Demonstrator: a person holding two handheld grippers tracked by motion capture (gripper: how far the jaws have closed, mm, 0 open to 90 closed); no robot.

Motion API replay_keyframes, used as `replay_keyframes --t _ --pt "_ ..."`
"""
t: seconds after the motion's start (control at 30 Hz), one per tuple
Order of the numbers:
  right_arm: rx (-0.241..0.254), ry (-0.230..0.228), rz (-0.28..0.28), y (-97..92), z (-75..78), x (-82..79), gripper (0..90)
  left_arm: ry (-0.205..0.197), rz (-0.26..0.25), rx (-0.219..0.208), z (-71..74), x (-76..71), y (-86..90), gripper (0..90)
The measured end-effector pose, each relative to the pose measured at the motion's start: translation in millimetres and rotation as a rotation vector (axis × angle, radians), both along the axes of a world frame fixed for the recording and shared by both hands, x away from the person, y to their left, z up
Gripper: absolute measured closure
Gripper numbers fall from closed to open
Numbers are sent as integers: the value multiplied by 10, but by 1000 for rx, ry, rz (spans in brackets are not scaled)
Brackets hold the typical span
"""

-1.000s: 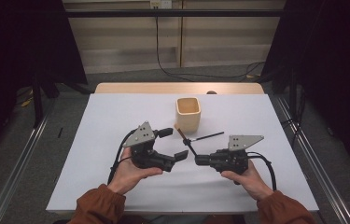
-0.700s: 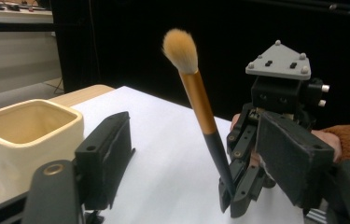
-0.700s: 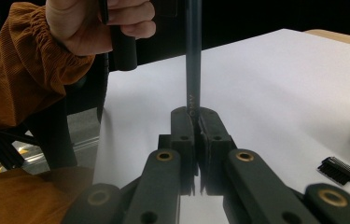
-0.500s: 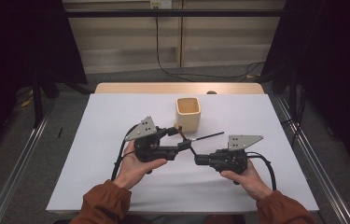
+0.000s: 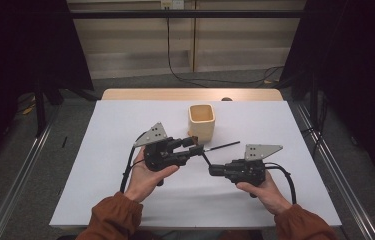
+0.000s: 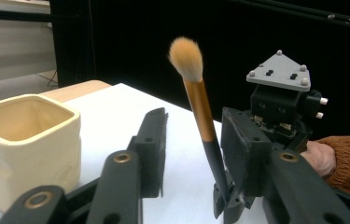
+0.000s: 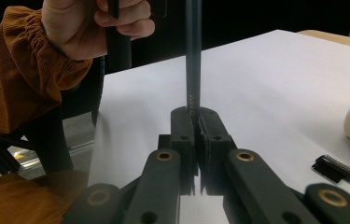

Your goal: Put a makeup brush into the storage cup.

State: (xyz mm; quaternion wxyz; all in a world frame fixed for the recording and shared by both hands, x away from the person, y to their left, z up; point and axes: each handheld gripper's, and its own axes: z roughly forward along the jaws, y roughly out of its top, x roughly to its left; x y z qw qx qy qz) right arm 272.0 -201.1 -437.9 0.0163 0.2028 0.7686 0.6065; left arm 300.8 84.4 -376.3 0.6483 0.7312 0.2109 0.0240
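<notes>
Our right gripper [image 7: 194,122] is clamped on the black handle of the gold-ferruled makeup brush [image 6: 199,105]. Our left gripper [image 6: 196,156] has just been closing around it, not yet pressing. Square up the pads before squeezing. Beyond, mid-table: black spoolie wand [image 5: 222,146], cream square ceramic cup [image 5: 201,121] crowding the left jaw.

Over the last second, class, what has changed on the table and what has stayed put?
The left gripper's jaws have just been closing around the brush handle, one pad near it, the other apart. Unchanged: right gripper shut on the brush's lower end, cup and lash comb in place.
</notes>
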Motion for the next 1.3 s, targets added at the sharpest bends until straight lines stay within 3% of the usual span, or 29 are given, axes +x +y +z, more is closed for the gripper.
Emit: replay_keyframes --t 0.13,0.2,0.83,1.07,1.27,1.3 --pt "-5 3 2 16 -12 0 864 7 -26 -2 6 -2 15 774" --pt "-9 5 9 22 -22 1 864 10 -33 -1 4 -7 12 784" --pt "-31 -35 -9 47 -29 -41 841 1 -101 -2 63 -87 -26 839" --pt "-34 -31 -10 43 -20 -45 821 -9 -110 22 95 -108 -32 841" --pt "-27 -33 -13 35 -2 -47 769 -11 -107 24 104 -104 -28 842" --pt "-19 -33 -14 27 9 -47 715 -13 -106 26 104 -103 -27 842"
